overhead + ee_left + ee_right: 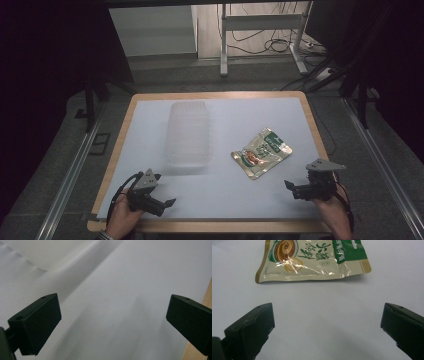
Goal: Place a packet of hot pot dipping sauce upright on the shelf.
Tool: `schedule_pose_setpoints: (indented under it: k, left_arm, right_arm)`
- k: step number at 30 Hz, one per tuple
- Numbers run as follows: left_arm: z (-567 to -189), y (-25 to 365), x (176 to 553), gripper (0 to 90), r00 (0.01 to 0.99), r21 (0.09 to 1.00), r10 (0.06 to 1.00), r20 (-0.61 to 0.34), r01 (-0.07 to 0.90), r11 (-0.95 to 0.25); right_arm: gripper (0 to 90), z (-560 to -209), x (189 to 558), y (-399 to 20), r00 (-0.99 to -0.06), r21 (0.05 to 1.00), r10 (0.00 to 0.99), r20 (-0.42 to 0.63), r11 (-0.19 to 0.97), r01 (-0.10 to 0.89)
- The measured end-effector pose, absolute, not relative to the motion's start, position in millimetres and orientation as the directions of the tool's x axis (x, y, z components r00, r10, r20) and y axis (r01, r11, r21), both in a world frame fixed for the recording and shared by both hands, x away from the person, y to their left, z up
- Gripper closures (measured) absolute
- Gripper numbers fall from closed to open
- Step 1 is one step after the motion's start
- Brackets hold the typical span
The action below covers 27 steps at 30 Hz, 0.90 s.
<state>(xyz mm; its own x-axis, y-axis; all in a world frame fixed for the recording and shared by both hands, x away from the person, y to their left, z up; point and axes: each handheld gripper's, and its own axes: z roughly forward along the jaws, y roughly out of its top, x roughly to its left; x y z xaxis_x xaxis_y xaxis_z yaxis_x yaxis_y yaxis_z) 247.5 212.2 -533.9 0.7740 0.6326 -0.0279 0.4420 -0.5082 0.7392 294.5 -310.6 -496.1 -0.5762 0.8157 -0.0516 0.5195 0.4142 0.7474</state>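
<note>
A cream and green food pouch (261,152) lies flat on the white table top (235,115), right of centre. A clear plastic container (188,133) rests left of it. My right gripper (291,190) sits near the front right edge, open, jaws pointing left toward the pouch. In the right gripper view the pouch (312,260) lies beyond the open right gripper (327,320), with bare table between them. My left gripper (164,190) is open at the front left, below the container. In the left gripper view the left gripper (112,315) is empty, and the container's corner (50,252) lies ahead to the left.
The table's wooden rim (120,145) frames the white top; it shows at the right in the left gripper view as a wooden edge (208,293). Behind the table stand a white desk frame (260,30) and cables on the floor. Metal rails (70,175) run along both sides.
</note>
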Motion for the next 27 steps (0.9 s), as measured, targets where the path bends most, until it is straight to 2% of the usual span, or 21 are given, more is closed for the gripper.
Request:
schedule_pose_setpoints:
  k: [27]
  left_arm:
    - [-536,210,248,0.0,0.777,0.727,0.629,-0.008,0.436,-0.53]
  right_arm:
    - [0.0,-492,312,-297,-0.595,0.778,0.801,-0.058,0.41,0.476]
